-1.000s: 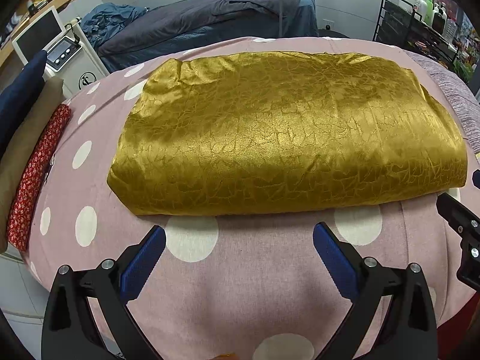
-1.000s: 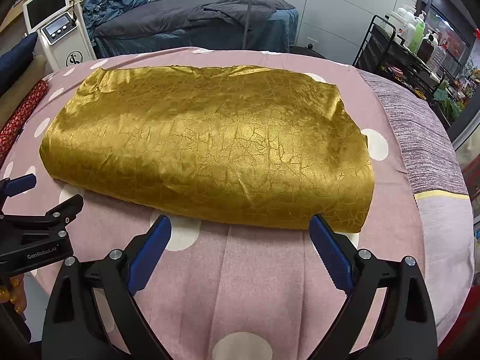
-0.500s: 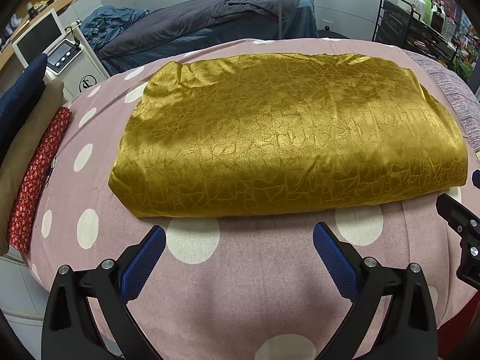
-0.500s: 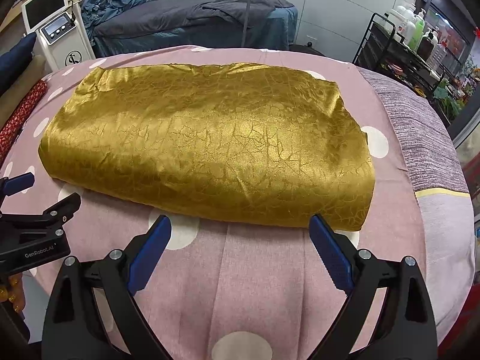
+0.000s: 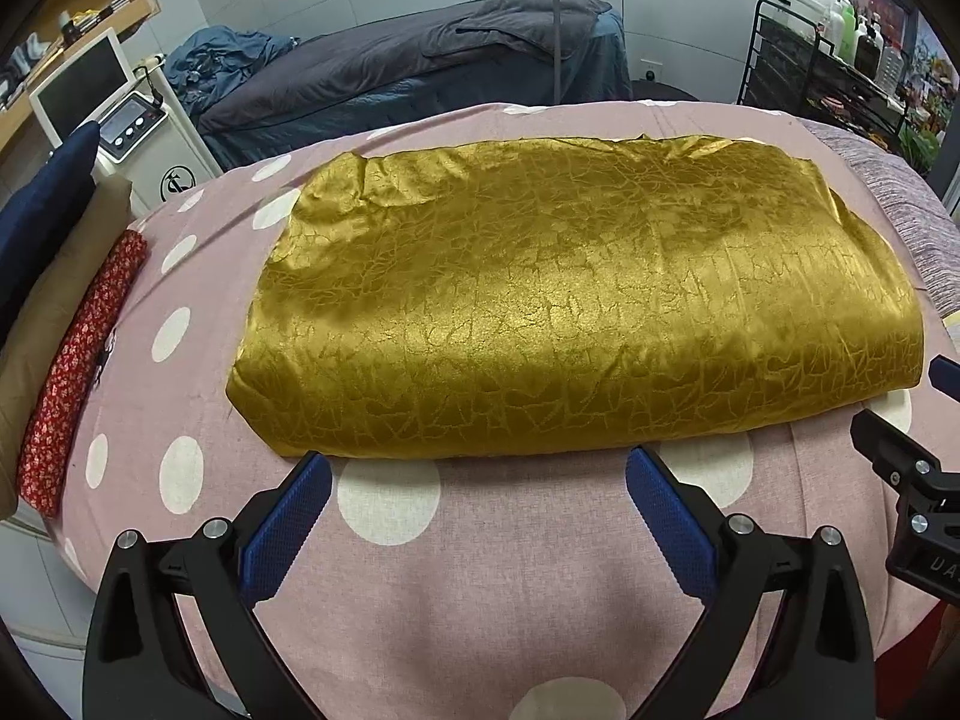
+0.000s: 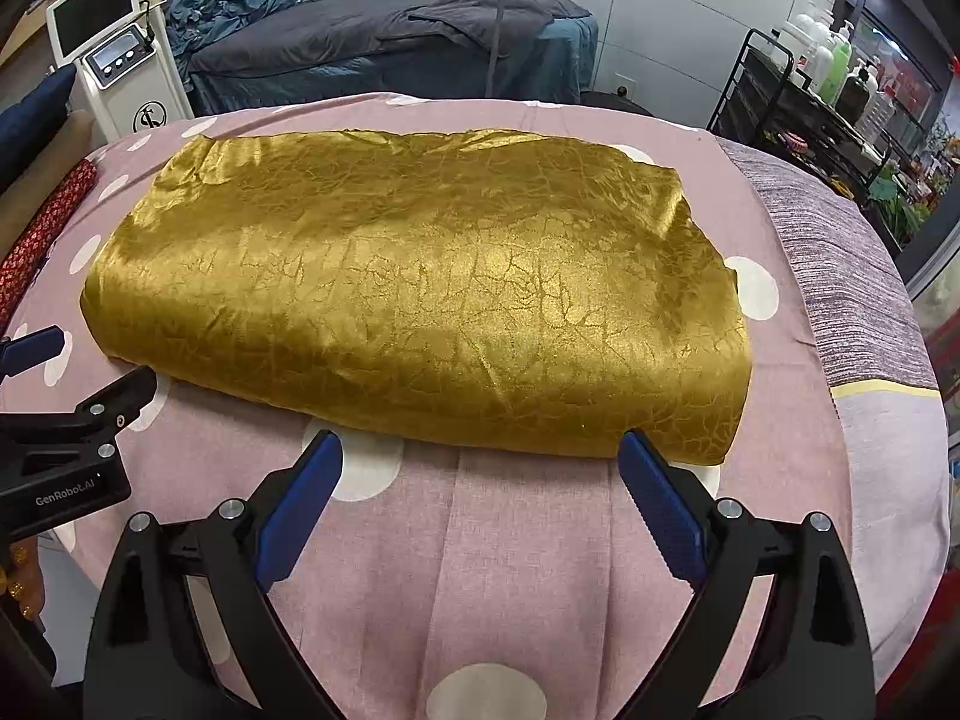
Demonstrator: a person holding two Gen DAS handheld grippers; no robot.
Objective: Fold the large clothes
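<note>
The gold cloth [image 5: 576, 300] is laid on the polka-dot bed [image 5: 420, 600] as a thick, layered rectangle, so several folds appear to be done; a further fold or a final tidying may be left. Both the left claw [image 5: 477, 510] and the right claw [image 6: 480, 495] are held apart and empty, just short of the cloth's near edge. Left of the cloth, a red patterned roll [image 5: 78, 372] is seen at the bed's edge. Nothing is found between the claws and the cloth.
</note>
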